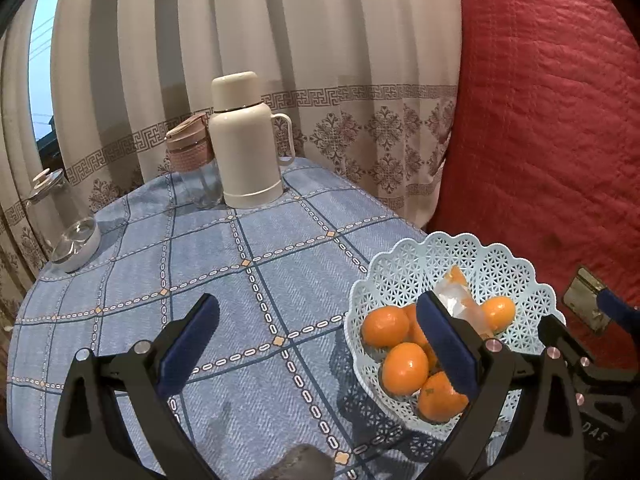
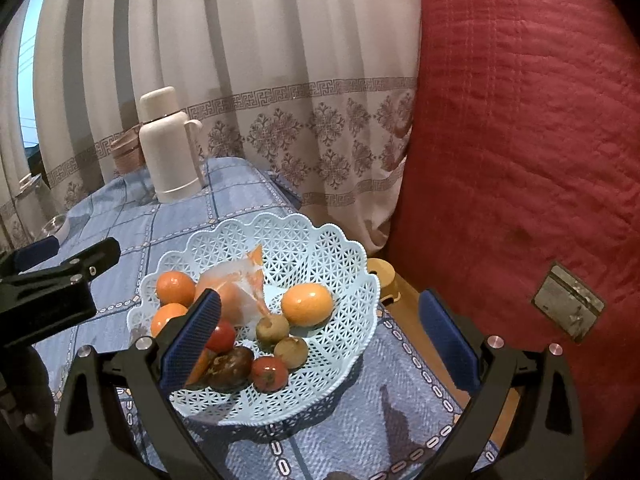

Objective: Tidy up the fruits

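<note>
A pale blue lattice basket (image 1: 500, 264) (image 2: 320, 248) stands at the table's right edge. It holds several oranges (image 2: 307, 304) (image 1: 404, 368), a plastic-wrapped orange piece (image 2: 236, 280), two small red fruits (image 2: 270, 374), two small brown-green fruits (image 2: 291, 351) and a dark brown fruit (image 2: 230, 368). My left gripper (image 1: 320, 344) is open and empty, its right finger over the basket's near side. My right gripper (image 2: 320, 340) is open and empty, hovering over the basket's front. The left gripper also shows in the right wrist view (image 2: 60, 280).
A cream thermos (image 1: 244, 140) (image 2: 168, 144), a pink-lidded glass cup (image 1: 192, 160) and a glass jar (image 1: 68, 220) stand at the back of the blue checked tablecloth (image 1: 240, 280). A red quilt (image 2: 520, 160) rises on the right. A yellow stool (image 2: 382, 276) sits below.
</note>
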A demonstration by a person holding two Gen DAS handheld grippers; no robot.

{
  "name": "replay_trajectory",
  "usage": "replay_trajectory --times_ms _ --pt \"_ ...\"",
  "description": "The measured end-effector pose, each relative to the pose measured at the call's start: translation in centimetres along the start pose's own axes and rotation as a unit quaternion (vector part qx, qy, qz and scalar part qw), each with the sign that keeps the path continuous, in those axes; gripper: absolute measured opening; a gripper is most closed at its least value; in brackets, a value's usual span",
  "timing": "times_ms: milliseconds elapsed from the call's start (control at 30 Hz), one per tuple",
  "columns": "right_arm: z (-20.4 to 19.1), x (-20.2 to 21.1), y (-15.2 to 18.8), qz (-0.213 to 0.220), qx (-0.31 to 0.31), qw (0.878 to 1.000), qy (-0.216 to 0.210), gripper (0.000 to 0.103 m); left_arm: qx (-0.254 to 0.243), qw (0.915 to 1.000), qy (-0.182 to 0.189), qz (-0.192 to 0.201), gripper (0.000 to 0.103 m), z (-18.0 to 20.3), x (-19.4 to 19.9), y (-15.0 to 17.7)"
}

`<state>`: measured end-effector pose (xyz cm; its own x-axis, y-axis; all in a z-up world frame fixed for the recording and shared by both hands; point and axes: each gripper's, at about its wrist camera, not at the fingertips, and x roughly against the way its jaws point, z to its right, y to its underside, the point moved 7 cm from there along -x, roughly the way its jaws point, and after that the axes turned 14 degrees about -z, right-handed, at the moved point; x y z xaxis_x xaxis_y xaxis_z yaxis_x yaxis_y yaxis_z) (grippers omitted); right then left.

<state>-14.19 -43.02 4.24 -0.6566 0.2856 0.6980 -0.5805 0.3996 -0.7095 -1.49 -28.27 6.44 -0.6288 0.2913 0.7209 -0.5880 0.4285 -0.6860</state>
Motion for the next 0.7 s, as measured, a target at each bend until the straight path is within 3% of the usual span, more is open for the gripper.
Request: replay_trajectory --times_ms 700 --pt "-1.6 -0.6 0.7 -0.016 0.025 1.000 -0.008 0.100 -0.001 0.9999 -0.013 -0.008 0.098 -0.8 -0.1 1.0"
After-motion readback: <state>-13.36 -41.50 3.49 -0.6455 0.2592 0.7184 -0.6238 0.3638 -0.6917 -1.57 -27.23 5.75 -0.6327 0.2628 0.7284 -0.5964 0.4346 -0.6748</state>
